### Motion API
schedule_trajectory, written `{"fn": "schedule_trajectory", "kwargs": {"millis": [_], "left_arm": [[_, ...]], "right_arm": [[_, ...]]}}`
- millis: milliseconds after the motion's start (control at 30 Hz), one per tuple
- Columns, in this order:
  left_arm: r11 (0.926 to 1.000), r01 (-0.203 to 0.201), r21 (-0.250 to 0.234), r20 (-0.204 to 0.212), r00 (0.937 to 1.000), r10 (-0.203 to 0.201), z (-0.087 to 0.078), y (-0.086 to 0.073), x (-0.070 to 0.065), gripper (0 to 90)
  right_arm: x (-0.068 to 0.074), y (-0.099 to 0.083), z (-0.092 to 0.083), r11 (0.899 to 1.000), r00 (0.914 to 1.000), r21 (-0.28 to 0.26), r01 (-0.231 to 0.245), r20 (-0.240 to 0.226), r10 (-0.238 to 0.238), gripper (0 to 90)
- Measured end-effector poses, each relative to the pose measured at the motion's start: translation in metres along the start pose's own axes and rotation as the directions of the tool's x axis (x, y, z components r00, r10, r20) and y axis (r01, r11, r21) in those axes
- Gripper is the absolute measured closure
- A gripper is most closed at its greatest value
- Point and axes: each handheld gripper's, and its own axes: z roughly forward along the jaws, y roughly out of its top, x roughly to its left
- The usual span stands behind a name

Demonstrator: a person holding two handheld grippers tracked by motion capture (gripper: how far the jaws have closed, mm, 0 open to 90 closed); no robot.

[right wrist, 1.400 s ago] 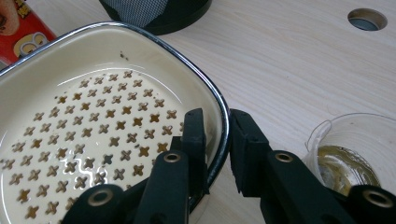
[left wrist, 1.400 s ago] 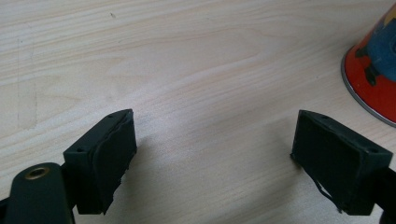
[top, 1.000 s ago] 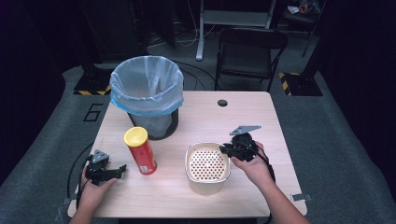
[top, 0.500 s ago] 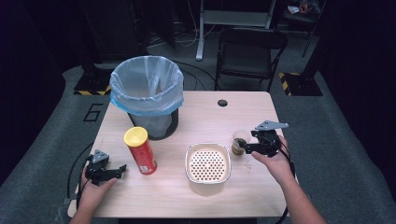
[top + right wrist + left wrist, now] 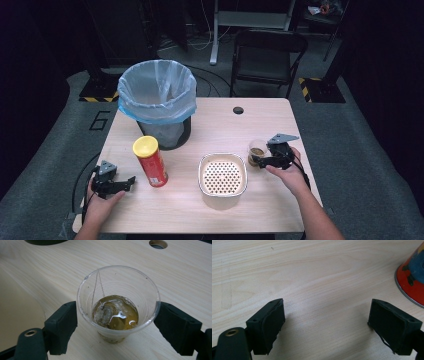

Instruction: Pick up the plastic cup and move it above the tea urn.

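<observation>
Right gripper view | clear plastic cup (image 5: 117, 305) of amber liquid, frame centre, on table (image 5: 190, 277) | right gripper (image 5: 116, 325) jaws just opened wide, straddling it | you: close gently, level, avoid crushing.

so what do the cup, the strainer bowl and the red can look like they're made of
Cup: thin clear plastic, glossy; you see the brownish liquid and the table through its faintly ribbed wall.
Strainer bowl: cream, matt, with a perforated floor; probably plastic, though ceramic can't be ruled out.
Red can: printed body, likely cardboard or metal, with a yellow lid that looks plastic; its base rim shines like metal.
</observation>
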Motion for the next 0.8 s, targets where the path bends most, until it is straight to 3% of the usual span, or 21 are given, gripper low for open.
{"fn": "schedule_trajectory", "kwargs": {"millis": [67, 300, 367, 433, 667, 800], "left_arm": [[1.0, -0.001, 0.001, 0.002, 1.0, 0.001, 0.0, 0.0, 0.0, 13.3], [1.0, -0.001, 0.0, 0.002, 1.0, 0.001, 0.0, 0.0, 0.0, 13.3], [1.0, -0.001, 0.001, 0.002, 1.0, 0.001, 0.0, 0.0, 0.0, 13.4], [1.0, -0.001, 0.001, 0.002, 1.0, 0.001, 0.0, 0.0, 0.0, 13.3], [1.0, -0.001, 0.001, 0.002, 1.0, 0.001, 0.0, 0.0, 0.0, 13.3], [1.0, -0.001, 0.0, 0.002, 1.0, 0.001, 0.0, 0.0, 0.0, 13.3]], "right_arm": [[0.001, -0.001, 0.009, 1.0, 0.9998, 0.028, 0.012, 0.017, -0.012, 18.8], [0.0, -0.001, 0.02, 0.999, 0.9996, 0.037, 0.005, 0.026, -0.006, 24.2], [0.0, -0.001, 0.023, 1.0, 0.9997, 0.019, -0.014, 0.019, 0.014, 27.6], [0.0, -0.001, 0.023, 1.0, 0.9999, 0.011, 0.004, 0.011, -0.004, 28.0], [0.003, 0.0, 0.022, 1.0, 0.9999, 0.001, -0.007, 0.009, 0.007, 28.1], [0.008, 0.001, 0.021, 0.999, 0.9996, -0.022, 0.026, 0.016, -0.025, 30.7]]}}
